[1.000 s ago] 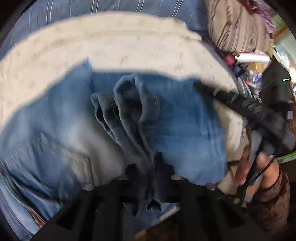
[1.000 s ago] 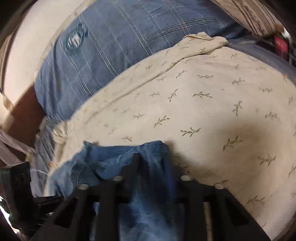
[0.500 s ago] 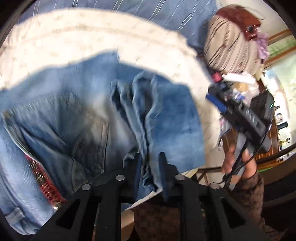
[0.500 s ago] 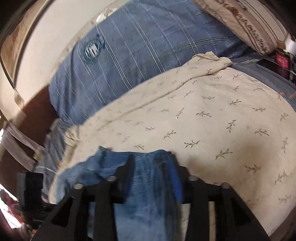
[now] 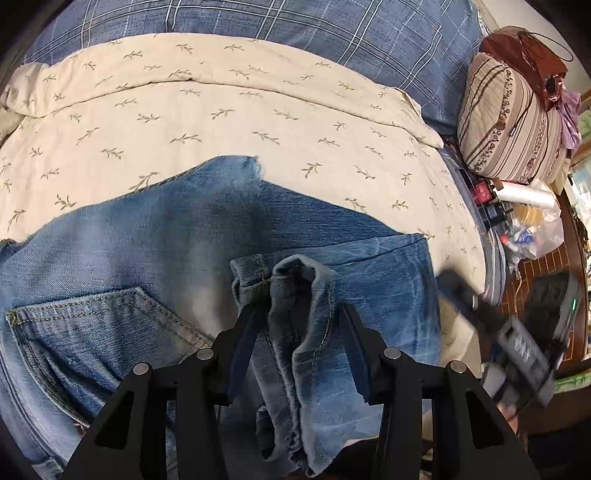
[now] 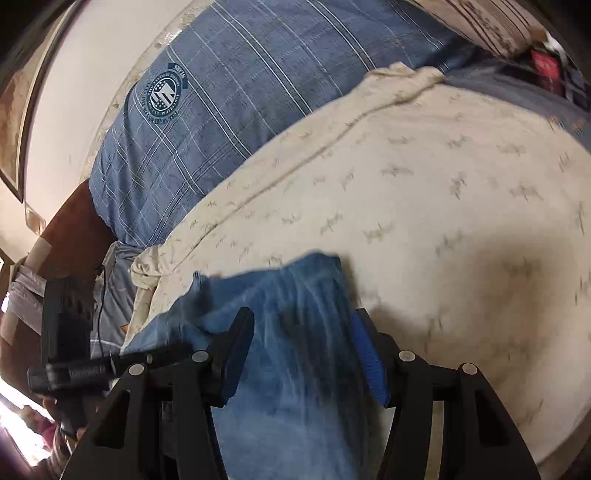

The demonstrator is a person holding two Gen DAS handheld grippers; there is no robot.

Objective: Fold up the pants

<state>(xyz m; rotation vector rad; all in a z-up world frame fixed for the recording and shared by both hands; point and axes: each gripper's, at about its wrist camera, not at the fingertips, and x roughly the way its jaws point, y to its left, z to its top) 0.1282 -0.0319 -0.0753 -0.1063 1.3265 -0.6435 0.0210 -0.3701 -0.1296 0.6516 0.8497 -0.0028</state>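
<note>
While the jeans [image 5: 192, 236] lie folded across the near edge of the cream leaf-print sheet [image 5: 229, 122], the left gripper [image 5: 299, 343] tilts steeply down over them, its jaws having just been opening. A bunched cuff [image 5: 295, 295] of denim stands up between the spread jaws. The left finger's tip is right at the cloth, though whether it touches is unclear; the right finger stands clear of it. A back pocket [image 5: 96, 325] of the jeans lies left of that gripper.

The right gripper [image 6: 301, 354] slants down at the jeans' other end, its jaws likewise having just been opening. A blurred band of denim [image 6: 295, 314] runs between the blue pads [image 6: 369, 354], which stand apart from it.

Beyond the sheet sit a blue plaid pillow [image 5: 332, 33] and, to the jeans' right, a striped cushion [image 5: 513, 122].
</note>
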